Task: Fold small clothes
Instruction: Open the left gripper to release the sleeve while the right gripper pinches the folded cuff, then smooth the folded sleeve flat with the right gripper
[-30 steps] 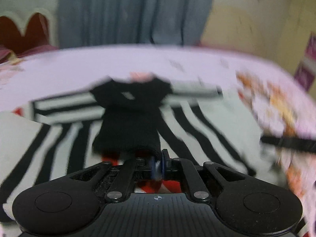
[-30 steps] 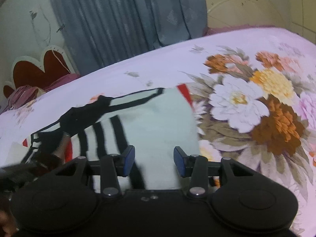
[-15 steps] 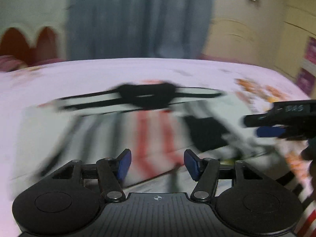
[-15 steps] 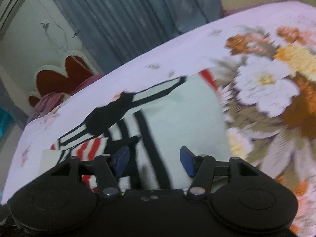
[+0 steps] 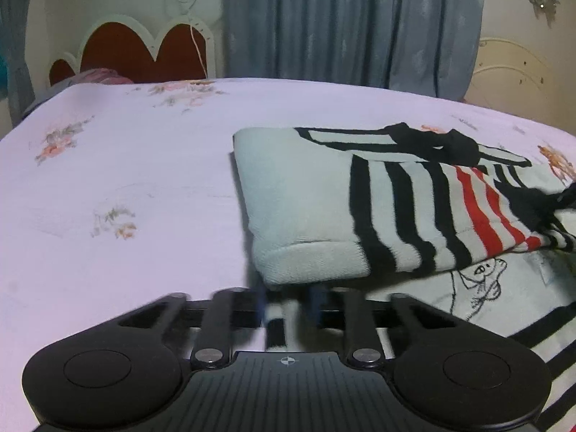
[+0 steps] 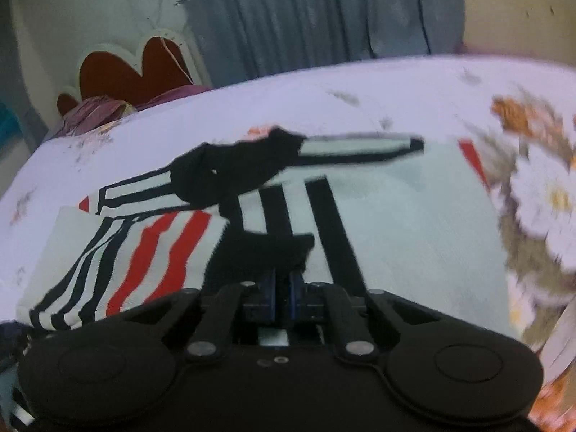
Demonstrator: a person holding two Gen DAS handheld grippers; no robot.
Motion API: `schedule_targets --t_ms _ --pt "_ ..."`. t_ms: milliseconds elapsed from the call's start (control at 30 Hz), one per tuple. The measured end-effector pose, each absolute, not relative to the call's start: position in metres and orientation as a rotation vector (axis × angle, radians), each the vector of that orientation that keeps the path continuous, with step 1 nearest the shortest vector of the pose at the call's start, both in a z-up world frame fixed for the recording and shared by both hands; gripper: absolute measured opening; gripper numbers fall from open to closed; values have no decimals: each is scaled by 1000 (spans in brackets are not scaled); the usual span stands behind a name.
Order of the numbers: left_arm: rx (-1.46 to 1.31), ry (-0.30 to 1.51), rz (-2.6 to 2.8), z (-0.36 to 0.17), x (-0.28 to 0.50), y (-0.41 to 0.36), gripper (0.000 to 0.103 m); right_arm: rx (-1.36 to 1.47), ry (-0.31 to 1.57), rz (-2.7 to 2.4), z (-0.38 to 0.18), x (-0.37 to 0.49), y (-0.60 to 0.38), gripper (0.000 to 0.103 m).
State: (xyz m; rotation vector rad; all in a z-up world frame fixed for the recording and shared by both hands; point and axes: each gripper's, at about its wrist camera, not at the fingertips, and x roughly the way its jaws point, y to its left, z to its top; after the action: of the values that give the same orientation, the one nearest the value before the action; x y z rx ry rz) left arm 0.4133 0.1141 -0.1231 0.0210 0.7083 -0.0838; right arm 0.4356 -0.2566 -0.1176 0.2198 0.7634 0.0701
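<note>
A pale mint sweater (image 5: 306,198) with black and red stripes lies partly folded on the bed, its black collar (image 5: 432,144) at the far side. My left gripper (image 5: 288,306) sits at the sweater's near left corner; its jaws are closing, and a striped hem edge (image 5: 284,327) fills the narrow gap between them. In the right wrist view the same sweater (image 6: 414,216) spreads ahead. My right gripper (image 6: 282,288) is shut, its blue pads pinching a black sleeve cuff (image 6: 266,252) that lies over the striped front.
The bed has a lilac floral sheet (image 5: 126,180), bare to the left of the sweater. Large printed flowers (image 6: 540,180) cover the sheet on the right. A red and white headboard (image 5: 144,54) and grey curtains (image 5: 342,25) stand behind the bed.
My left gripper let go of dark cloth, opened, swung left to the sweater's corner and is closing on the hem. My right gripper went from open to shut on the black cuff.
</note>
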Motion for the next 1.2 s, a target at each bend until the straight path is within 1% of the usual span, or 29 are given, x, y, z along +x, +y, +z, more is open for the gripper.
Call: schedule_targets --t_ms 100,167,300,500,633,733,800,833,867,967,1033,1100,1133,1200 --pt "-14 720 -109 -129 421 115 16 204 656 56 -90 418 -262 7" --pt "-10 718 -123 -130 421 115 16 186 626 41 -82 409 -269 7" --pt "-16 732 -132 -130 425 116 15 208 755 19 -113 412 -281 7" --pt "6 751 -150 -128 428 116 15 232 758 -13 -131 407 -281 6" --pt "16 754 -152 -129 429 115 16 232 732 -39 -125 405 -279 2" --pt "23 760 -165 -128 429 115 16 226 771 -46 -130 407 -284 1" --pt "20 762 -168 -124 426 118 22 244 772 -47 -126 404 -290 8" --pt "12 751 -161 -119 421 123 32 243 751 -59 -119 400 -291 19" --pt "5 727 -144 -116 414 128 38 235 722 -63 -113 395 -291 23" --pt "-39 629 -132 -98 393 137 38 224 670 -23 -97 386 -285 23" --pt "-53 607 -167 -95 393 131 38 201 666 21 -94 386 -273 22" --pt "-36 632 -194 -101 405 115 38 181 690 54 -100 393 -260 22" --pt "-29 651 -209 -106 411 109 38 170 714 67 -107 397 -254 18" --pt "-3 746 -239 -125 426 99 40 126 798 26 -125 406 -247 19"
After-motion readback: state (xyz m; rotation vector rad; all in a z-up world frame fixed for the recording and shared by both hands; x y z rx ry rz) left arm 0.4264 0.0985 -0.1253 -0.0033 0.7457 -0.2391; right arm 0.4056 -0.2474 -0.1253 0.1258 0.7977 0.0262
